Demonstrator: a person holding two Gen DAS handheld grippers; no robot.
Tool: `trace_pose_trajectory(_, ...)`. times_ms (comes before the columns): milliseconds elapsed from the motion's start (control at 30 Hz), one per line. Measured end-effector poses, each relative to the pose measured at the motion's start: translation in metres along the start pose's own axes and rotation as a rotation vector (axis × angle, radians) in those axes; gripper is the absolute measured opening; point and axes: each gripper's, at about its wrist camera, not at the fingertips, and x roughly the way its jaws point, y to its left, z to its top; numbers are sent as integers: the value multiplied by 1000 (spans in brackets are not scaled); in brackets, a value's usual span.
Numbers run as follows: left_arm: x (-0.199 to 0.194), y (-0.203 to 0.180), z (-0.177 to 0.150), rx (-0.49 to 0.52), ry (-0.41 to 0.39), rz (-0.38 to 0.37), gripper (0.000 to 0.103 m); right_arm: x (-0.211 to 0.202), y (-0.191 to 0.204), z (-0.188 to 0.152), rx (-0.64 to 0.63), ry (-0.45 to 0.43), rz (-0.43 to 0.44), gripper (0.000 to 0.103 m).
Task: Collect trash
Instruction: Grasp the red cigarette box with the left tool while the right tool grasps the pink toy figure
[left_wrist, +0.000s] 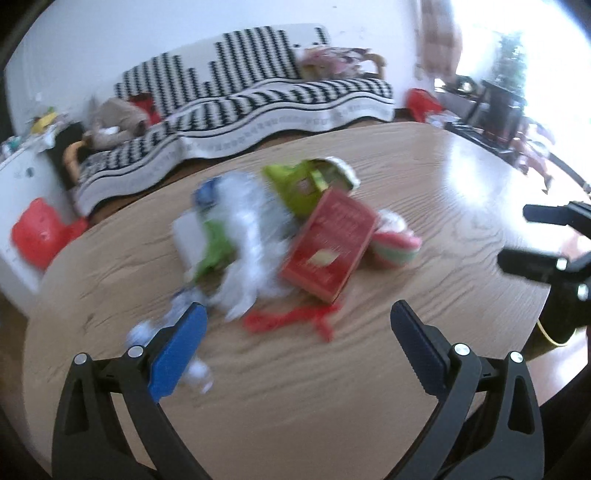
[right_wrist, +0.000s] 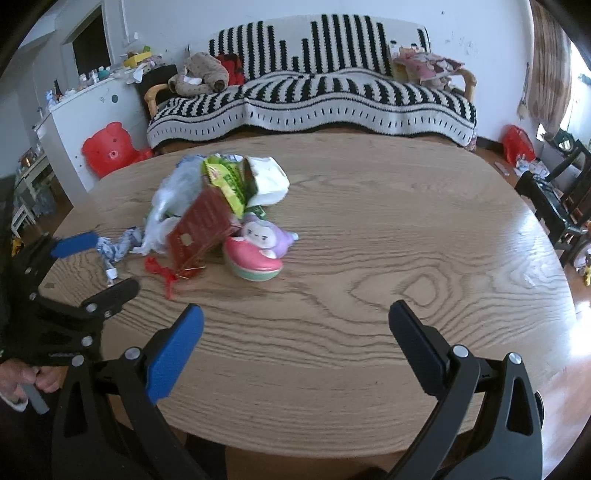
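Note:
A pile of trash lies on the oval wooden table (right_wrist: 369, 229): a red box (right_wrist: 201, 230) (left_wrist: 328, 243) with a red ribbon (right_wrist: 162, 273) (left_wrist: 291, 319), a green wrapper (right_wrist: 227, 181) (left_wrist: 295, 184), a clear plastic bag (right_wrist: 170, 195) (left_wrist: 251, 236), a white cup (right_wrist: 267, 177), crumpled blue-white paper (right_wrist: 118, 249) (left_wrist: 173, 325) and a pink-green plush toy (right_wrist: 256, 251) (left_wrist: 395, 240). My left gripper (left_wrist: 295, 339) (right_wrist: 94, 258) is open, just short of the pile, with the crumpled paper by its left finger. My right gripper (right_wrist: 295, 332) (left_wrist: 517, 236) is open and empty over bare table, to the right of the pile.
A black-and-white striped sofa (right_wrist: 314, 96) stands behind the table. A red bear-shaped stool (right_wrist: 109, 147) and a white cabinet (right_wrist: 92, 110) are at the left. Dark chairs (right_wrist: 554, 199) stand at the right. The left wrist view is motion-blurred.

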Motion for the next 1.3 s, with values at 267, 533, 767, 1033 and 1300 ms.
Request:
trace_pose_trajectory(267, 68, -23, 19, 106, 65, -25, 97, 28, -2, 5, -40, 67, 38, 97)
trace_pose_trajectory(533, 83, -18, 30, 119, 70, -47, 71, 57, 10, 15, -81, 96, 35, 97)
trace_pose_trajectory(767, 50, 9, 27, 54, 31, -55, 63, 75, 10, 29, -24, 101, 81, 96)
trace_pose_trajectory(1033, 13, 38, 19, -48, 4, -54, 62, 112, 25, 45, 37, 128, 116, 96)
trace_pose_trajectory(1300, 11, 39, 16, -66, 11, -40, 62, 133, 39, 51, 28, 132, 52, 56)
